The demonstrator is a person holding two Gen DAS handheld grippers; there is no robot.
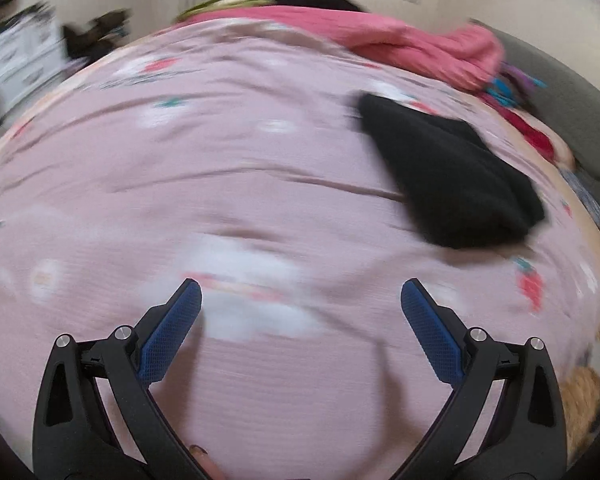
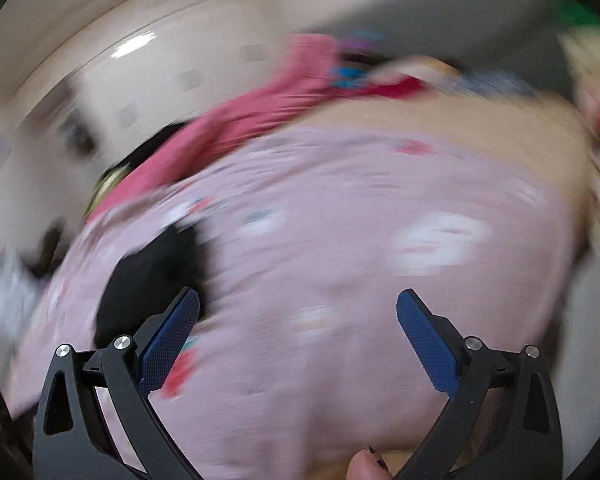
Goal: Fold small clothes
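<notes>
black folded garment (image 1: 456, 176) on pink sheet (image 1: 228, 184) — both jaws spread, empty.

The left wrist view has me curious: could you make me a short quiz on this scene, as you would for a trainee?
1. True or false: the left tongs are clamped on the black garment.
2. Multiple choice: in the left wrist view, the black garment lies (A) between the blue pads, (B) ahead and to the right, apart from them, (C) on the pink pile.
3. Fill in: the right tongs are ____, with nothing between the pads.

Key
1. False. They are open over the pink printed sheet.
2. B.
3. Open.
</notes>
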